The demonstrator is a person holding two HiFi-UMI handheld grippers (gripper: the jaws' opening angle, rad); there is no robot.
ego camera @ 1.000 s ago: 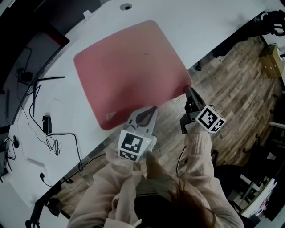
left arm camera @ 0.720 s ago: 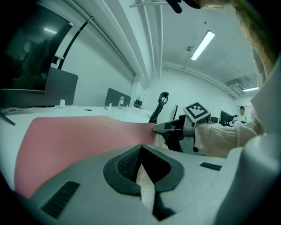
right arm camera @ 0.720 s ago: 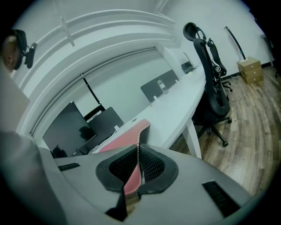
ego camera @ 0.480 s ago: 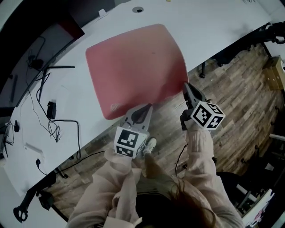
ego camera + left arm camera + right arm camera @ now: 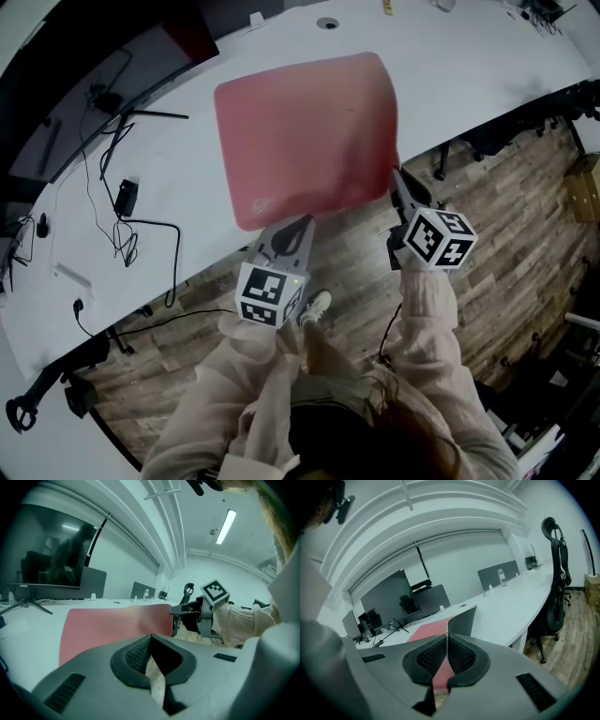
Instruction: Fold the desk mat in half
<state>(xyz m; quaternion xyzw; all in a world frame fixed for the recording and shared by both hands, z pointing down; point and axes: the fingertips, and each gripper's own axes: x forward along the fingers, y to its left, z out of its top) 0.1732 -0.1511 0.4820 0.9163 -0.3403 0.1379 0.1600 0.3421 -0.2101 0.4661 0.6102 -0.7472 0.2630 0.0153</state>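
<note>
Across the desk (image 5: pixel 469 56) the mat (image 5: pixel 300 122) runs toward 12 o'clock from both grippers: right gripper (image 5: pixel 396 178) clamps its 5 o'clock corner, left gripper (image 5: pixel 300 223) pinches the 6 o'clock edge.

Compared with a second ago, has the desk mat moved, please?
Yes: the right gripper has lifted the desk mat at its near corner, toward the cable hole.

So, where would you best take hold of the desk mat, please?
Its near edge, at the corners, coming level from the front of the desk: the desk mat is thin, lies flat, and that edge sits at the rim. The right gripper pinches the near right corner.
</note>
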